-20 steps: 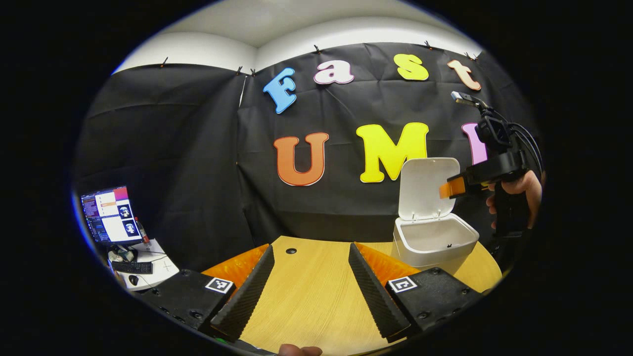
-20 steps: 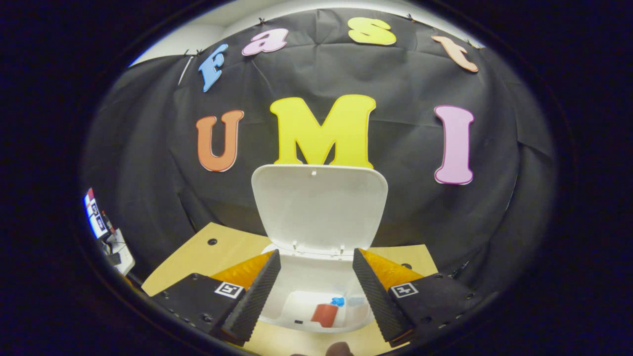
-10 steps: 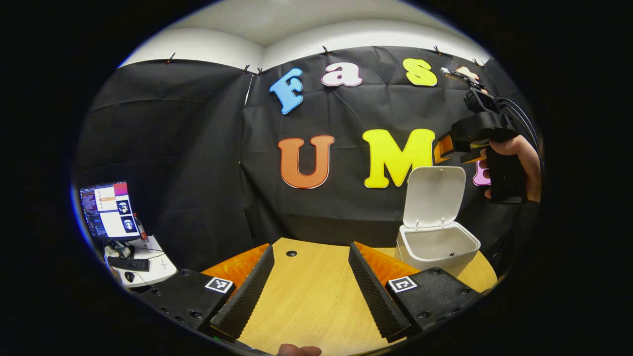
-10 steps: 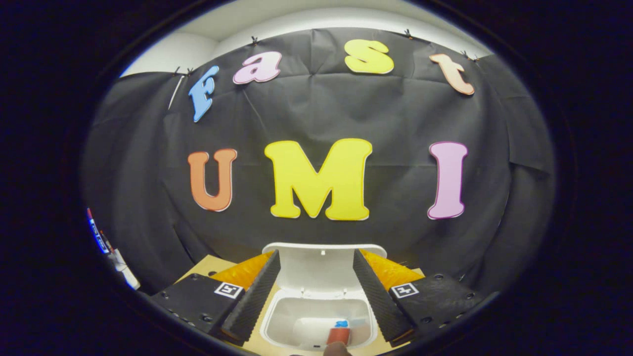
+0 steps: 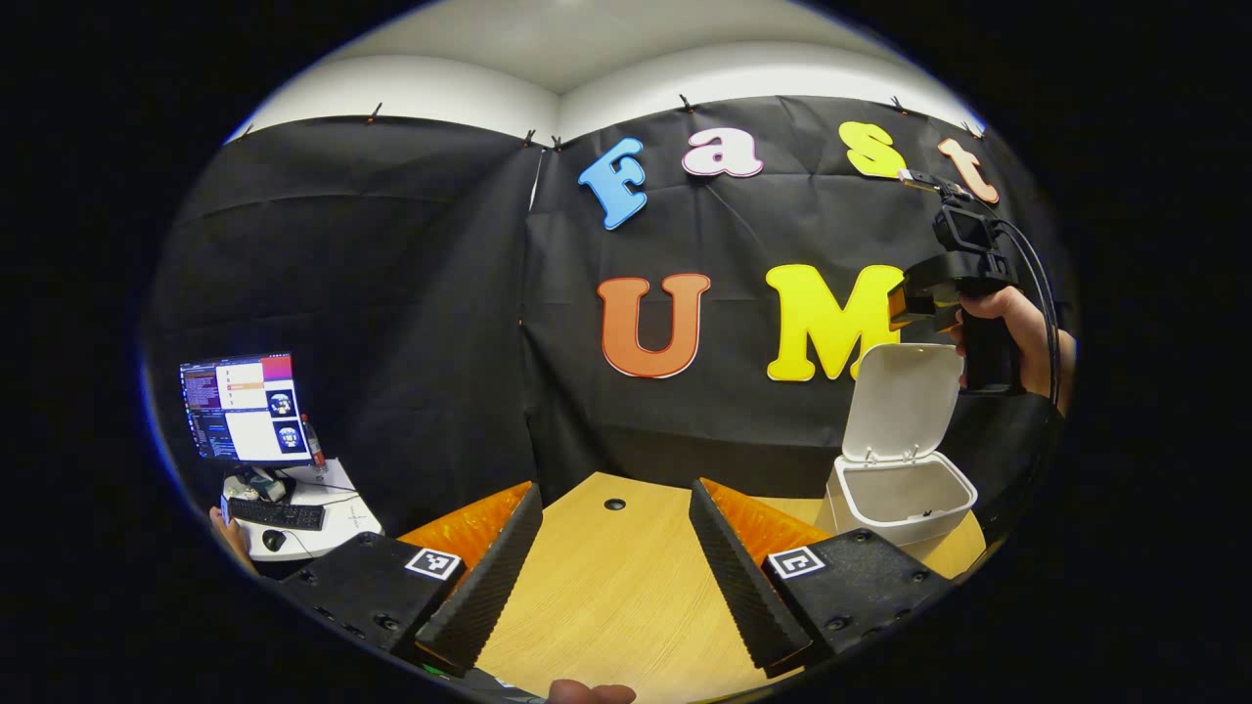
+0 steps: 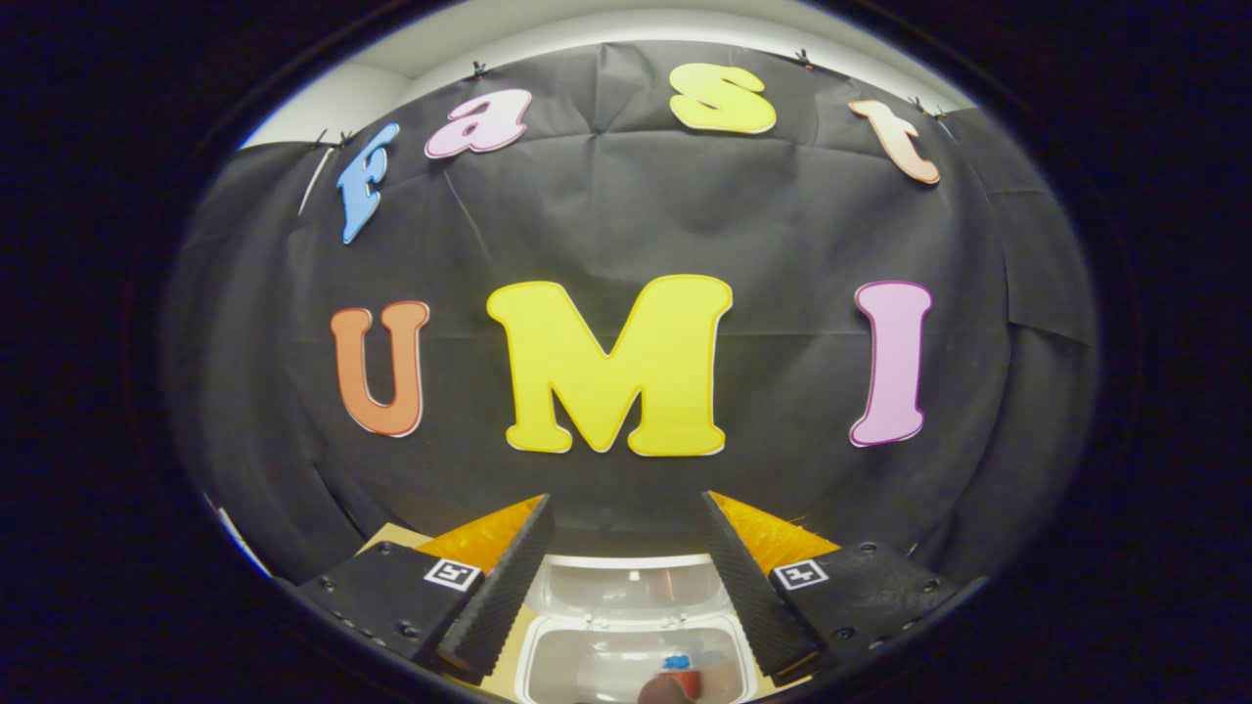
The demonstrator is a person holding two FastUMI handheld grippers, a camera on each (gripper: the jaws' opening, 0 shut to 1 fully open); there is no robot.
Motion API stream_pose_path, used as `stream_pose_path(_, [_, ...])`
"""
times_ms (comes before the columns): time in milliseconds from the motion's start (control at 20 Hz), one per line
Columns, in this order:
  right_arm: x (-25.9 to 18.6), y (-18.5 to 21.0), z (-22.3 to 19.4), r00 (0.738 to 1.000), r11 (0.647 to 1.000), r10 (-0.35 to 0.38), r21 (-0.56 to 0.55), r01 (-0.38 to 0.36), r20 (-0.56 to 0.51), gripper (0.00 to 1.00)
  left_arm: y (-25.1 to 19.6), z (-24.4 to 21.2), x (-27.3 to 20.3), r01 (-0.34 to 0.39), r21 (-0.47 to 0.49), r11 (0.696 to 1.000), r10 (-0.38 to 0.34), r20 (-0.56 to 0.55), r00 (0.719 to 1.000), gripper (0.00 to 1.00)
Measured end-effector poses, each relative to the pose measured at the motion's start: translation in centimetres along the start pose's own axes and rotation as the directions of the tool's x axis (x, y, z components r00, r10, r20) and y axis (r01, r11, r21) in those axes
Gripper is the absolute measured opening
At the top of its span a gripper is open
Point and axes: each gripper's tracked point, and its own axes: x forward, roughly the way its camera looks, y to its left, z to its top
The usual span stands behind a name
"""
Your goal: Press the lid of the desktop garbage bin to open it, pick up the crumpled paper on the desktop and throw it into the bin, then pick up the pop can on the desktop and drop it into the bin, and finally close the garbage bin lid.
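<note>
Black cloth backdrop, wooden desk (image 5: 606, 587). Bin (image 6: 636, 665) open below right tool (image 6: 626, 577), can (image 6: 680, 680) inside, lid (image 5: 902, 399) upright. Both tools wide, empty; left tool (image 5: 614, 562) idle. Risk: high approach overshoots lid, tips bin.

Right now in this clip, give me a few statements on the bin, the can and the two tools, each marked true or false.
1. The bin lid stands open. True.
2. The right tool is shut on the can. False: it is open and holds nothing, up beside the lid's top edge.
3. A can lies inside the bin. True: red shows at the bottom, in the right gripper view.
4. The left tool grips crumpled paper. False: it is open over the bare desk.
5. The bin lies tipped on its side. False: it stands upright on the desk.
</note>
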Motion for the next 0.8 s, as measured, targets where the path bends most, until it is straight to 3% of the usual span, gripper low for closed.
stream_pose_path(350, [1.8,0.0,-1.8,0.998,1.000,0.009,0.001,-0.009,-0.055,0.93,0.3,-0.4,-0.1,-0.026,-0.009,1.000,0.026,-0.012,1.000,0.98])
stream_pose_path(800, [-2.3,-0.3,-6.0,0.993,1.000,0.022,0.002,-0.022,-0.117,0.93,-0.5,-0.2,-1.4,0.042,-0.015,0.999,-0.042,0.011,0.999,0.98])
